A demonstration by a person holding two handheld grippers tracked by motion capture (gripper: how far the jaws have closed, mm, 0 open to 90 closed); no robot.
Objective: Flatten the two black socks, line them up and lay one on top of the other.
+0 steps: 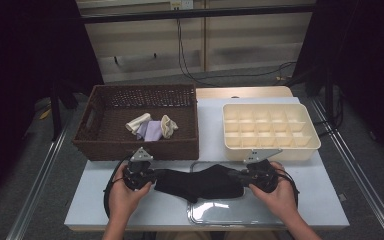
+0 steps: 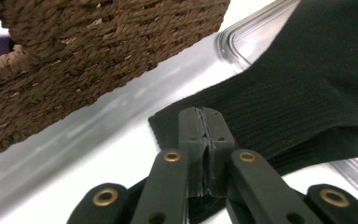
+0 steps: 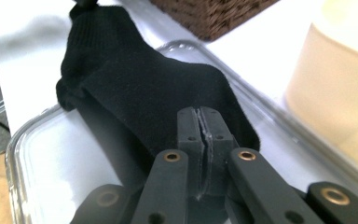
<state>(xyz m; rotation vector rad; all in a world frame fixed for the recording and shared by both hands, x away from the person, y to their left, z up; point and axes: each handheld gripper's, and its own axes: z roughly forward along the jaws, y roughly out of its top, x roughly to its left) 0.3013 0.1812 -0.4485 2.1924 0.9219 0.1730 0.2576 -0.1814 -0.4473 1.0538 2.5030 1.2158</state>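
Note:
A black sock (image 1: 200, 182) is stretched between both grippers, just over a clear tray (image 1: 207, 212) at the table's front. My left gripper (image 1: 152, 179) is shut on the sock's cuff end, and the left gripper view shows the ribbed sock (image 2: 298, 93) pinched between the closed jaws of the left gripper (image 2: 206, 116). My right gripper (image 1: 244, 179) is shut on the opposite end. In the right gripper view the sock (image 3: 144, 79) runs away from the right gripper (image 3: 203, 116) above the tray (image 3: 23, 154).
A brown wicker basket (image 1: 140, 149) stands at the back left with a rolled cream sock (image 1: 139, 122), a lavender one (image 1: 152, 130) and another cream one (image 1: 168, 126) inside. A cream compartment box (image 1: 270, 150) sits at the back right.

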